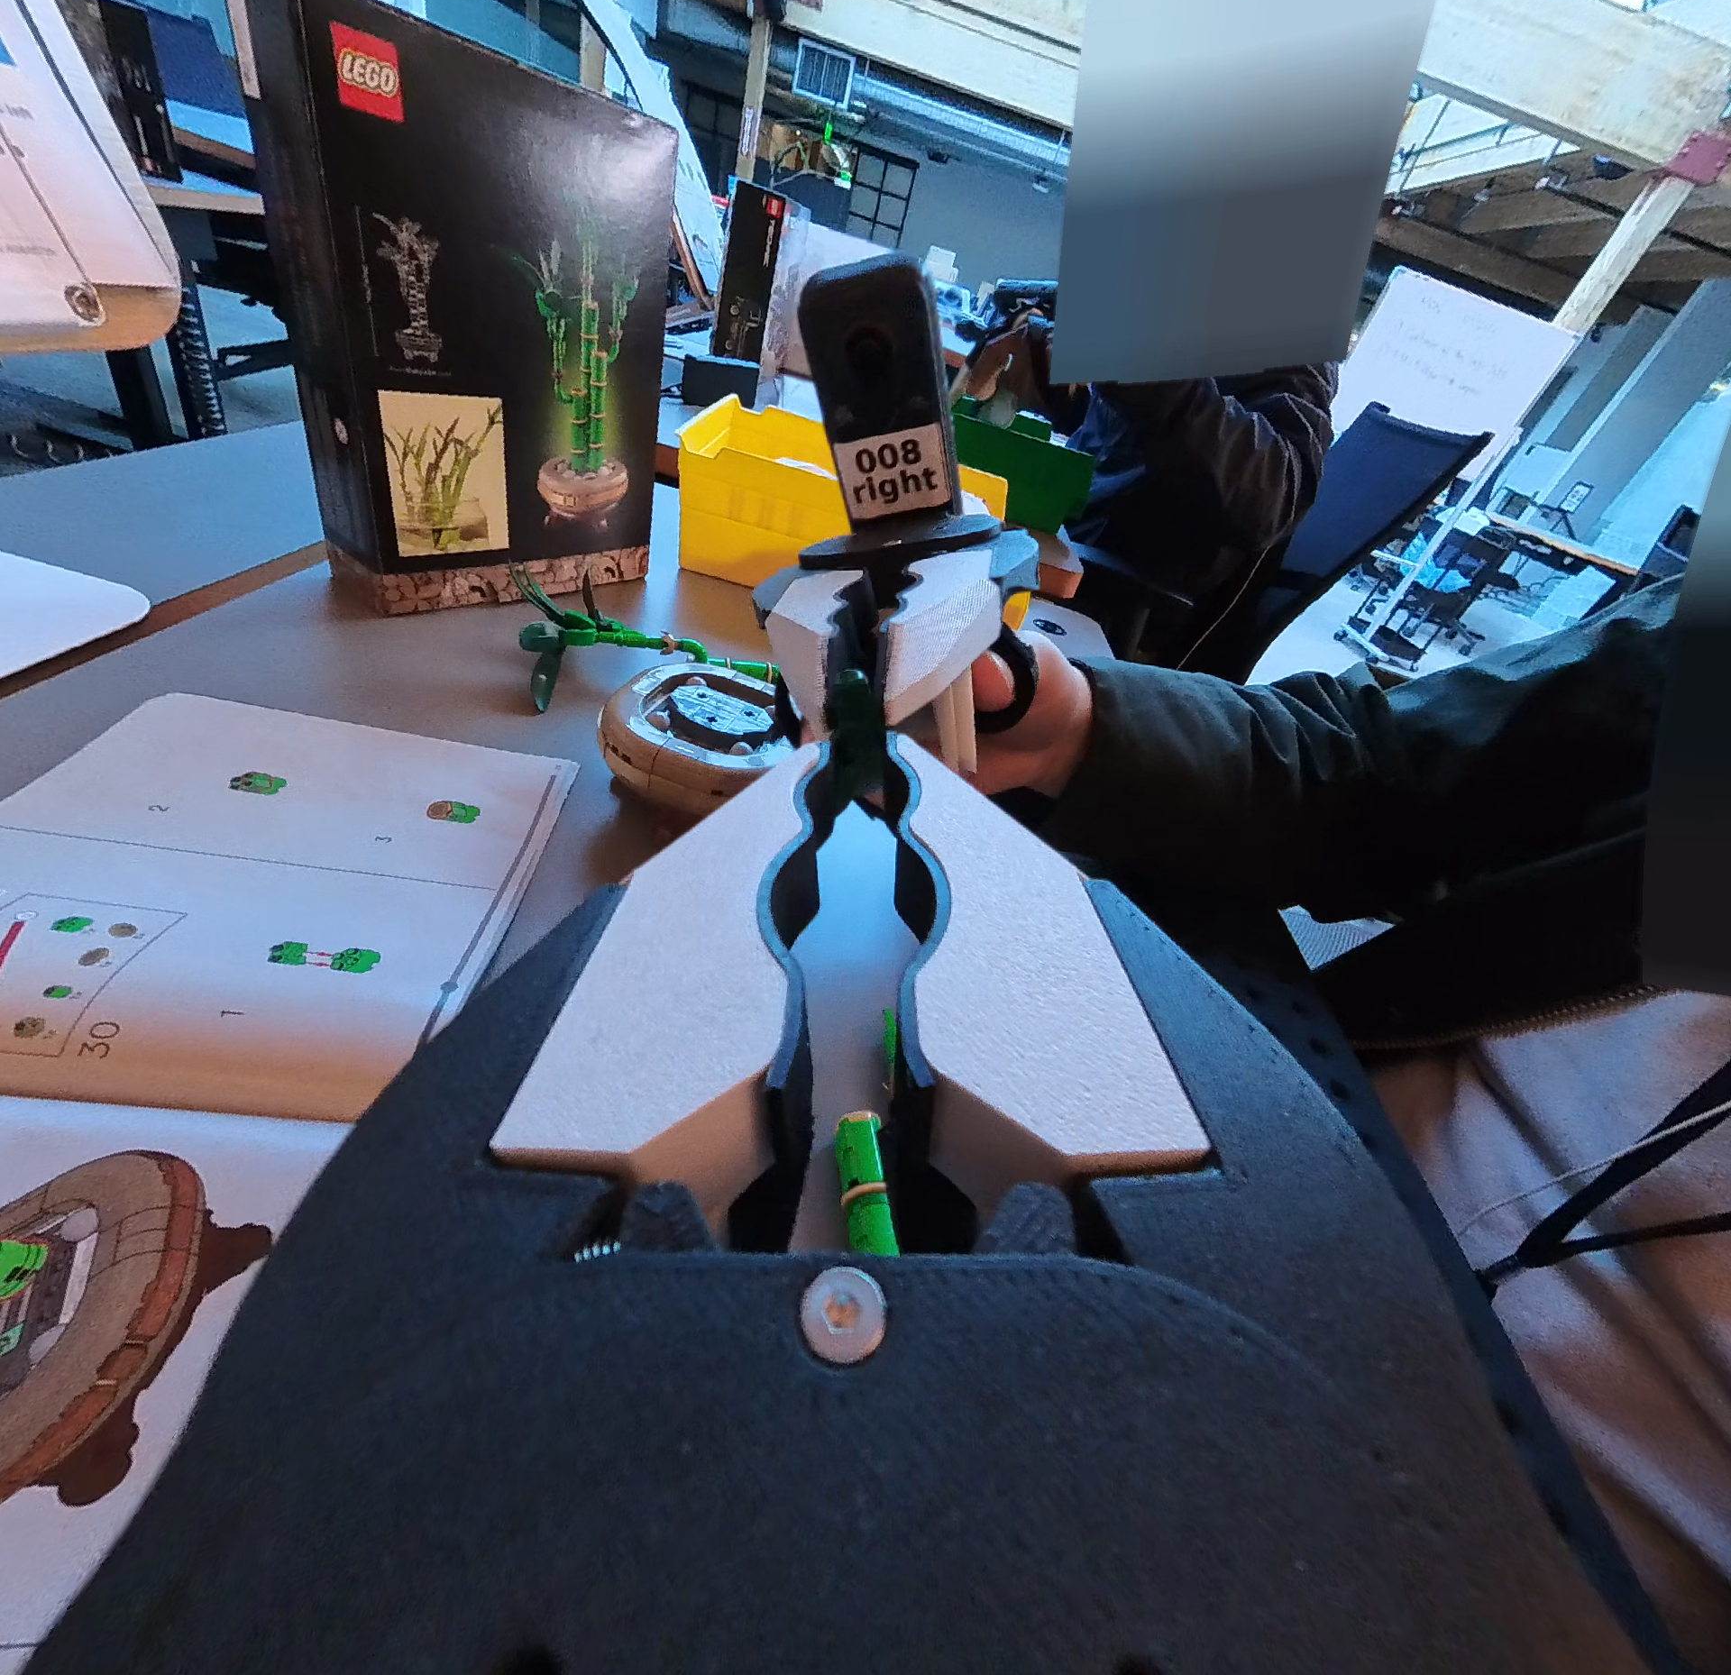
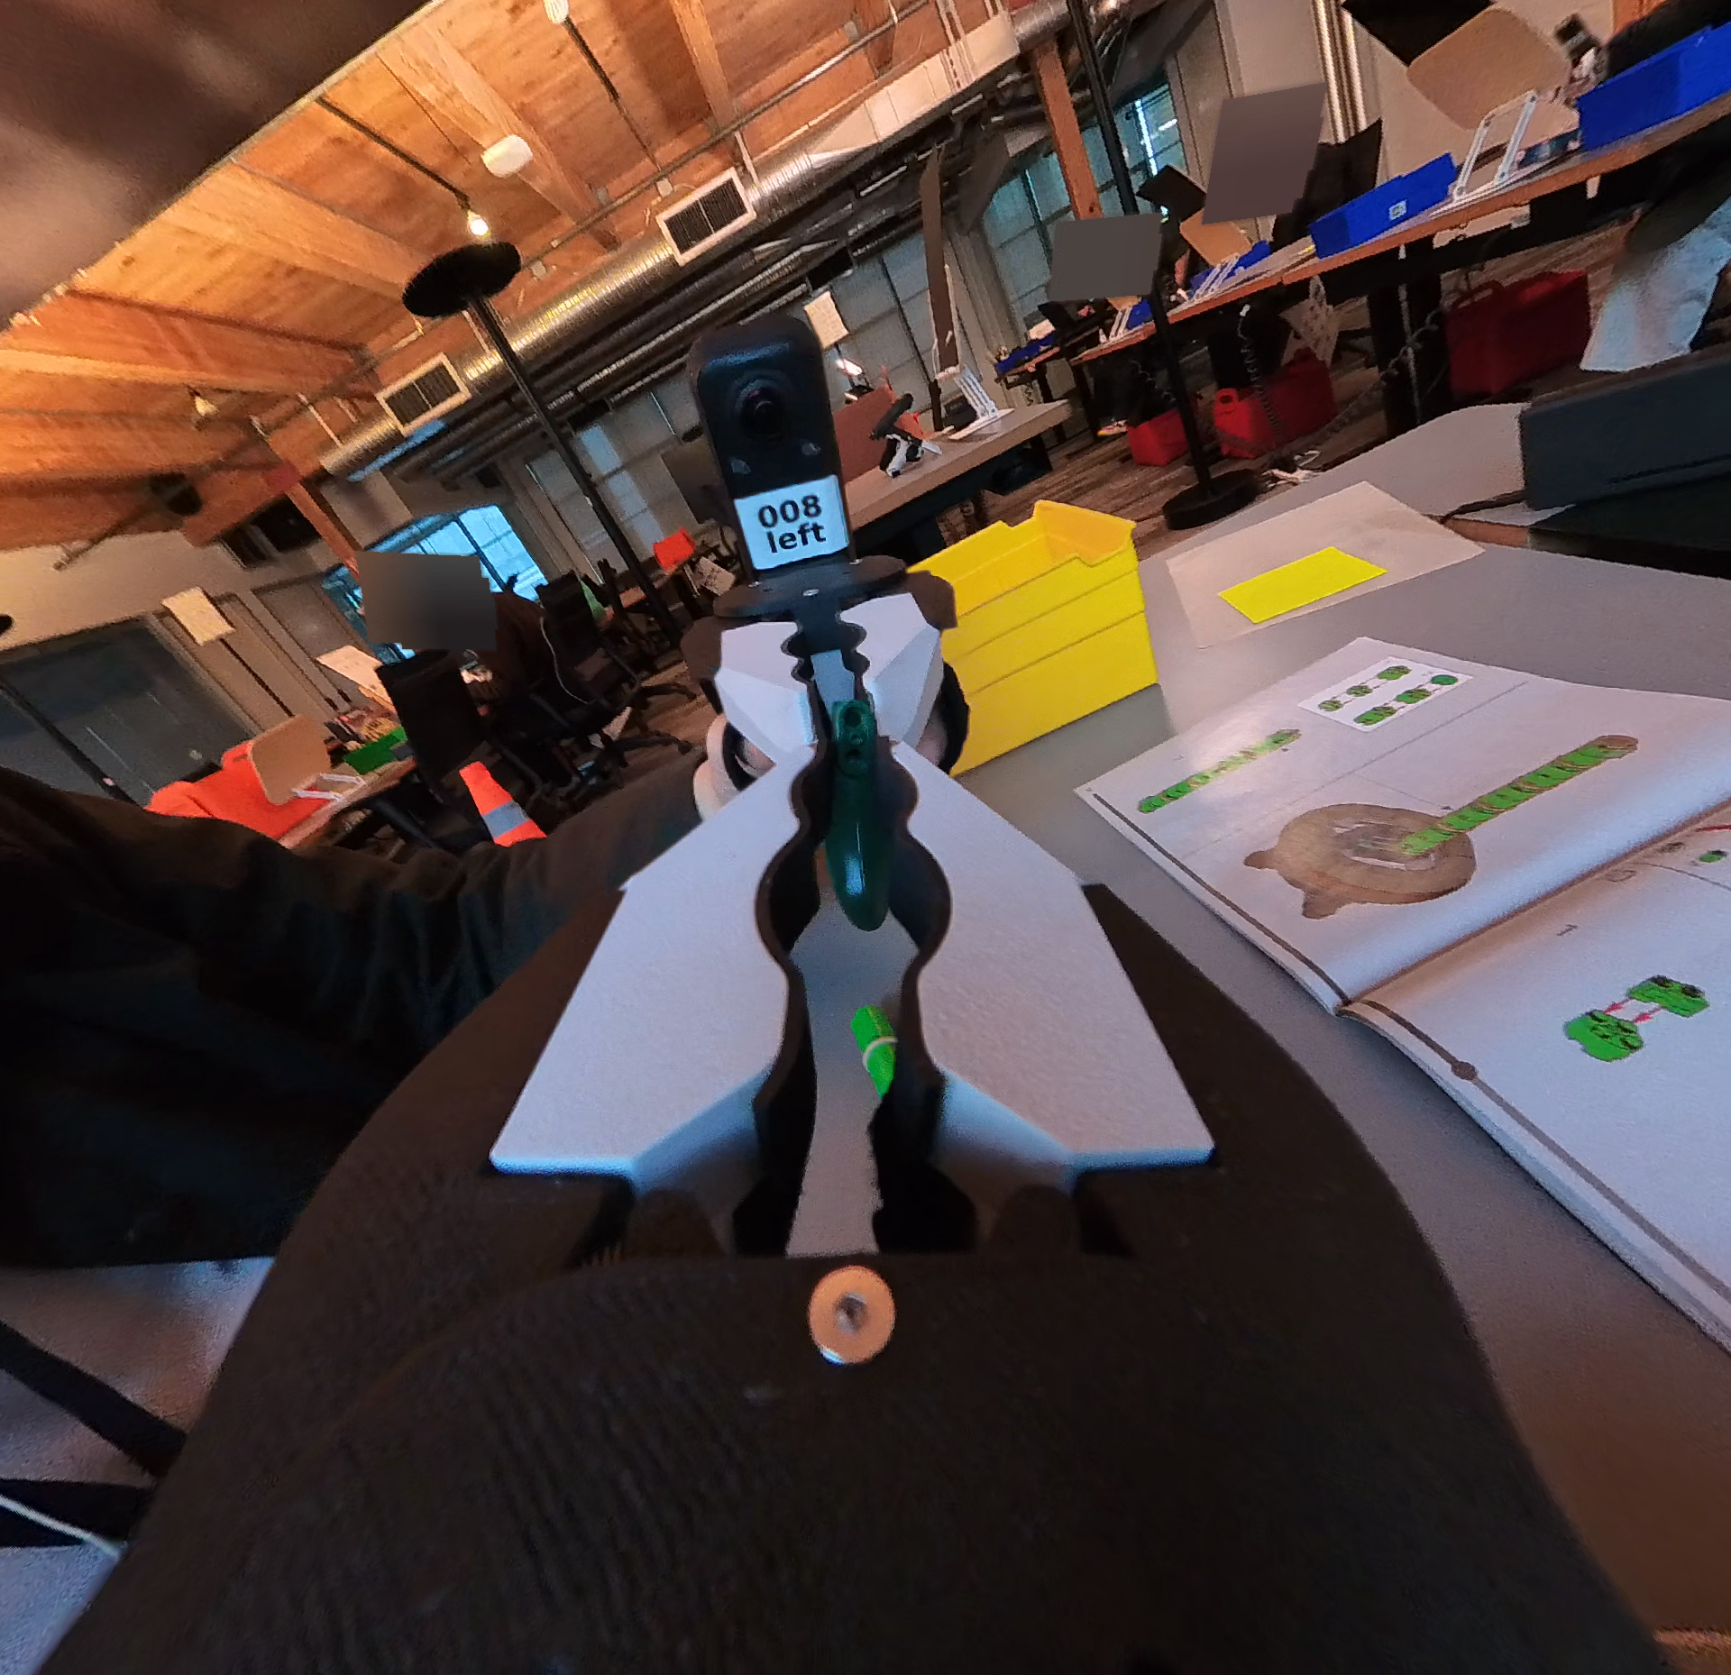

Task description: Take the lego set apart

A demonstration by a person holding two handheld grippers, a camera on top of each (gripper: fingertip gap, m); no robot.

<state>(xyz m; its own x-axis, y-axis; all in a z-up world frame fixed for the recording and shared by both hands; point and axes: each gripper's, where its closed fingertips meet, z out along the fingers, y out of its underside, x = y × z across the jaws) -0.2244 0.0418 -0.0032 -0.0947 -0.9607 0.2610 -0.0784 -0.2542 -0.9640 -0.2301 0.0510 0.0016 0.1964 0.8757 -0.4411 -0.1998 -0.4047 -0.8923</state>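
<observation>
Wooden beams span the workshop above a grey table (image 1: 281, 618) with an open instruction booklet (image 1: 281, 881). Above its edge, the left hand-held gripper (image 1: 848, 768) and right hand-held gripper (image 2: 848, 768) meet tip to tip, both pinching one dark green lego leaf piece (image 2: 854, 834). The tan lego base (image 1: 693, 731) and a loose bamboo stalk (image 1: 609, 642) lie near the lego box (image 1: 468, 319).
</observation>
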